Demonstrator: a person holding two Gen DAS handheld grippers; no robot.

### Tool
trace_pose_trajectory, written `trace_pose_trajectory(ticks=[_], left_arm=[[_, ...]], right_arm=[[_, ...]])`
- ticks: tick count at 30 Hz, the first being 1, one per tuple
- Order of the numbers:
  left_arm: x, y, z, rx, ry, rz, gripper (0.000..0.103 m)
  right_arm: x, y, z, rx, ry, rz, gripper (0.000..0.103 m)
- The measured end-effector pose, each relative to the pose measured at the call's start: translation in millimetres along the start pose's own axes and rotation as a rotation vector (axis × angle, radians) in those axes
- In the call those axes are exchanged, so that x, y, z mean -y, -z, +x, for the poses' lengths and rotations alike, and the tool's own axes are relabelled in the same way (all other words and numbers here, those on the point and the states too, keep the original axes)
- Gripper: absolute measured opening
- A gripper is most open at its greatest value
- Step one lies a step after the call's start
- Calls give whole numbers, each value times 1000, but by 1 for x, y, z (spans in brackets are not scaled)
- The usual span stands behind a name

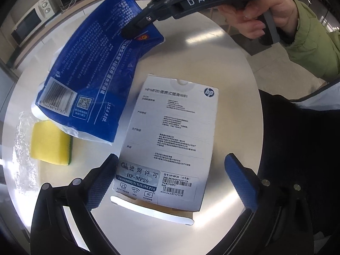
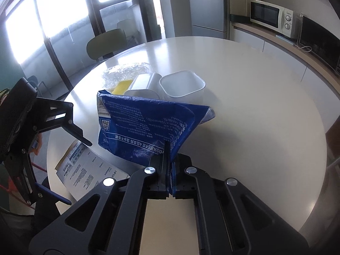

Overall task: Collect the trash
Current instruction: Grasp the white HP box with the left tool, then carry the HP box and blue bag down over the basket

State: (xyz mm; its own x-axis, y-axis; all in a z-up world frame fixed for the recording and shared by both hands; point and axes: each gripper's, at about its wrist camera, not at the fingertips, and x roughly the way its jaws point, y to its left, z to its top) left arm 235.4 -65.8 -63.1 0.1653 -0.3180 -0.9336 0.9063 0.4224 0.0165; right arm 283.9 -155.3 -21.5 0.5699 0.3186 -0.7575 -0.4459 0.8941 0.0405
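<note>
A blue tissue wrapper (image 1: 91, 70) hangs above the round white table (image 1: 191, 48), pinched at its top corner by my right gripper (image 1: 131, 30). In the right wrist view the right gripper (image 2: 169, 146) is shut on the blue wrapper (image 2: 144, 125). A white HP box (image 1: 170, 140) lies on the table at its near edge. My left gripper (image 1: 172, 182) is open, its blue fingers (image 1: 99, 184) either side of the box's near end, not closed on it. The box (image 2: 87, 170) and the left gripper (image 2: 63, 159) also show in the right wrist view.
A yellow sponge (image 1: 50, 142) and crumpled clear plastic (image 1: 23, 148) lie on the table's left. Two white plastic tubs (image 2: 182, 87) stand behind the wrapper, one tipped over. A chair (image 2: 106, 42) stands beyond the table. Microwaves (image 2: 272, 17) sit on a counter.
</note>
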Motion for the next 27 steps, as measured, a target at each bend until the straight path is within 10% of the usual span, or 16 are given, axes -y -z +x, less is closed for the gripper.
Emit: trace_pose_trajectory(ticks=[3,27], left_arm=[[2,-3,3,-15,-8,-7,76],[22,65,-36,37,-316,-601,75]], right_arm=[[2,3,-4,6,17,1,1],[-16,35,-30,92,59,35,0]])
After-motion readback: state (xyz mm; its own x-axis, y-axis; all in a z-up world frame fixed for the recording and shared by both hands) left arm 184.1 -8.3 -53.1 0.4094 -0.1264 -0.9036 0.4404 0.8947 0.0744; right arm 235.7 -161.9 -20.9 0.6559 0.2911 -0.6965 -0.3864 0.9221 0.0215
